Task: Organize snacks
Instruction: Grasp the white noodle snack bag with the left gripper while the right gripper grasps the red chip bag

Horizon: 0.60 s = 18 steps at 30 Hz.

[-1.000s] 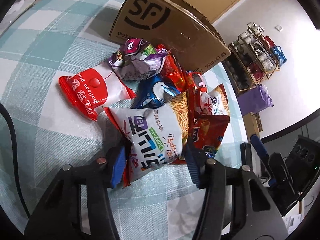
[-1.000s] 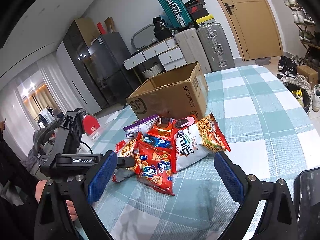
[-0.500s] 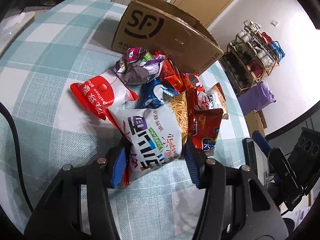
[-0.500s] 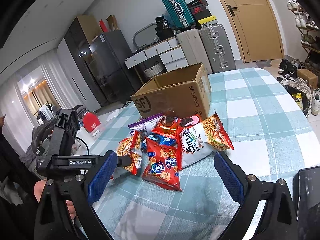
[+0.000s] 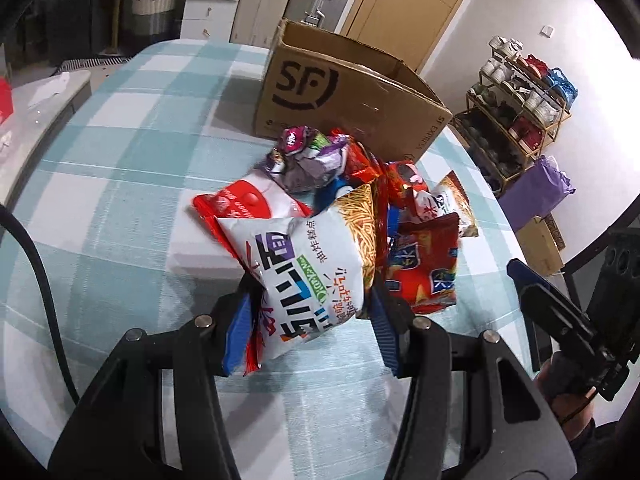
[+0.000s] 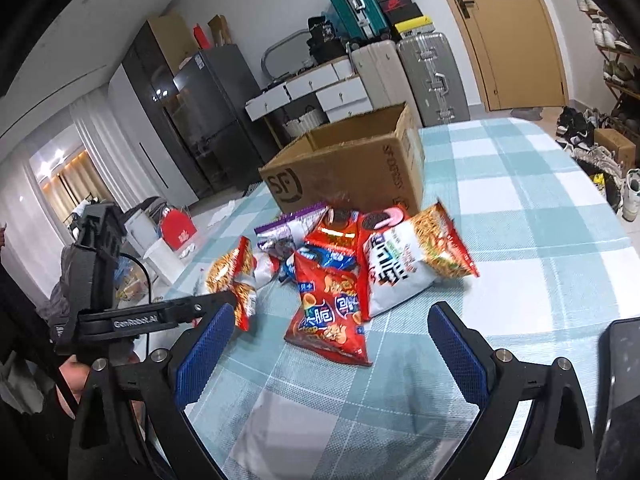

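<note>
My left gripper (image 5: 312,330) is shut on a white noodle-snack bag (image 5: 308,268) and holds it above the table, in front of the snack pile. The same bag shows in the right wrist view (image 6: 236,276), off the cloth at the end of the left gripper (image 6: 224,300). The pile holds a red chip bag (image 6: 330,312), a second white noodle bag (image 6: 404,264), a purple bag (image 5: 308,160) and a red-and-white bag (image 5: 248,202). An open SF cardboard box (image 6: 352,168) stands behind the pile. My right gripper (image 6: 332,356) is open and empty, just short of the red chip bag.
The table has a teal checked cloth (image 6: 520,216). A dark phone or tablet (image 6: 620,384) lies at the right front edge. Suitcases (image 6: 432,76), a fridge and a shoe rack (image 5: 520,92) stand beyond the table.
My left gripper has lifted the white noodle bag off the table and tilted up toward the box. My right gripper has moved slightly closer to the pile, still open.
</note>
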### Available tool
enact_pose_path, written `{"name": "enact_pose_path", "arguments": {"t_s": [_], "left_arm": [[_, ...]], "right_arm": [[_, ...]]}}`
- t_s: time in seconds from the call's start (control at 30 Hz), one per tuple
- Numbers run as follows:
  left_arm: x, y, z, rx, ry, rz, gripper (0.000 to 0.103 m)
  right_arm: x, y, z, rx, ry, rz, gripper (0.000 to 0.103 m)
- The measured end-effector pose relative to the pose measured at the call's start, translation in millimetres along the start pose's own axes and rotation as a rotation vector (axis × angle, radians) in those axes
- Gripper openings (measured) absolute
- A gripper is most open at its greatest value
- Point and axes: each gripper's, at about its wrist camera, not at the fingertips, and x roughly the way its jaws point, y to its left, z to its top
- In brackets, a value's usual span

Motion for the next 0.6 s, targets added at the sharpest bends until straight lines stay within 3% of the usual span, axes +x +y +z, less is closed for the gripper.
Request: {"name": "enact_pose_path", "arguments": {"t_s": [0.6], "left_arm": [[-18, 33, -12, -0.023, -0.007, 0.022, 0.05]], "right_arm": [[67, 6, -2, 0.011, 0.156, -0.028, 0.099]]}}
